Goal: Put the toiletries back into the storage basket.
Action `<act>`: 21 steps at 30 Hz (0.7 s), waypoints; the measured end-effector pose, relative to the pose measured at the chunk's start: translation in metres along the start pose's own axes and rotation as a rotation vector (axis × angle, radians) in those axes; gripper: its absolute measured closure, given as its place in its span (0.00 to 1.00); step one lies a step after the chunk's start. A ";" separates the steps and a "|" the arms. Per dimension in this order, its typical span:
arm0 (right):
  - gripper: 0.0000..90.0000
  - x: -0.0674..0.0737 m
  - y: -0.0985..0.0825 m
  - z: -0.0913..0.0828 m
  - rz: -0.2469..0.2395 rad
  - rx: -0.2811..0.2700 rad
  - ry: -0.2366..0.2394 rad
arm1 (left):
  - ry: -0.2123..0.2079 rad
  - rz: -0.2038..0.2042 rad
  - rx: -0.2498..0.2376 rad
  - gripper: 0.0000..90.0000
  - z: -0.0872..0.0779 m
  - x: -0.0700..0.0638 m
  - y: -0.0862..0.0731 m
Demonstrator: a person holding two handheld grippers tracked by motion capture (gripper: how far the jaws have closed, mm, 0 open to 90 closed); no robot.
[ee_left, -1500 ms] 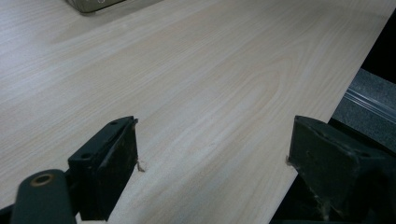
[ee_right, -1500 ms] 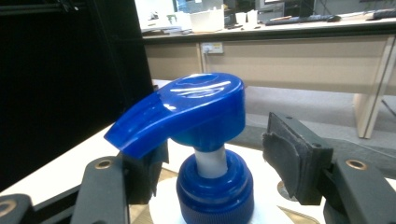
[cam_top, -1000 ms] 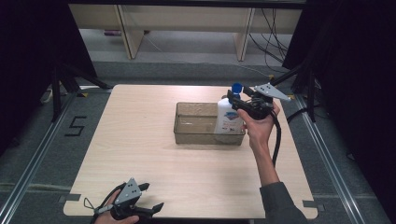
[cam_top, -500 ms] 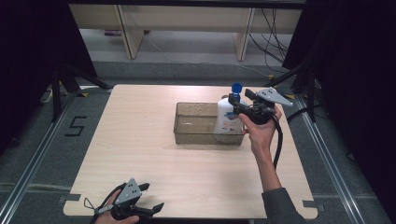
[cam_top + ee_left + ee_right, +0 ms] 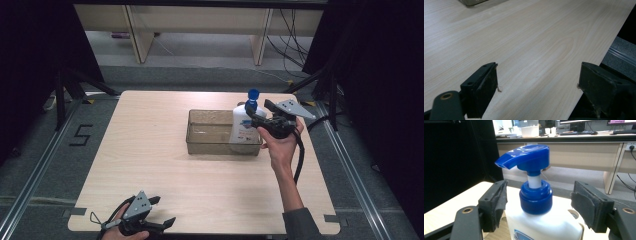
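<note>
Right claw [image 5: 537, 203] stands open around the neck of the pump bottle [image 5: 541, 220], pads clear on both sides of the blue collar [image 5: 535, 200], no contact visible. High view puts this claw [image 5: 256, 119] at the bottle's [image 5: 245, 127] top, at the right end of the clear tub [image 5: 212, 134], which sits toward the counter's [image 5: 150, 150] far right quarter. Bottle upright, base inside the tub against its right wall. Compared with a second ago: the bottle stands in the same spot, the hand has hardly shifted, and the jaws have spread a little wider with the neck between them. Reads as a release: the bottle looks set down in the tub and standing on its own, so the placing step seems done and a clean withdrawal is what remains; the pump spout [image 5: 524, 157] overhangs the pads, so lifting straight up could snag it. Left claw [image 5: 161, 226] rests open at the counter's near left corner, nothing between its pads [image 5: 486, 87].
</note>
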State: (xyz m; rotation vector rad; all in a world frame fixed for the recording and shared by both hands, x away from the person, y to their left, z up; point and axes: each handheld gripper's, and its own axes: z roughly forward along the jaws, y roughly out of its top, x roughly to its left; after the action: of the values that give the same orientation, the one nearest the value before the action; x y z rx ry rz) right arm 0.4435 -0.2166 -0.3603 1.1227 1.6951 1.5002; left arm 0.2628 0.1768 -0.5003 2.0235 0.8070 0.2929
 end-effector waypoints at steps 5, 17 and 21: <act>0.31 0.000 -0.004 -0.004 0.010 -0.008 0.000 | -0.002 -0.013 -0.010 0.17 0.000 -0.001 0.000; 0.31 0.002 -0.006 -0.014 -0.002 -0.007 -0.008 | -0.006 -0.004 -0.013 0.17 0.000 -0.001 0.000; 0.31 0.002 -0.007 -0.016 0.000 -0.003 -0.006 | -0.009 -0.006 -0.017 0.17 -0.001 -0.001 0.001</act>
State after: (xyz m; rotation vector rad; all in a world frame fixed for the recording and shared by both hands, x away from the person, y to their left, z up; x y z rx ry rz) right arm 0.4271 -0.2225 -0.3642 1.1247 1.6883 1.4981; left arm 0.2617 0.1760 -0.4994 2.0051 0.8019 0.2864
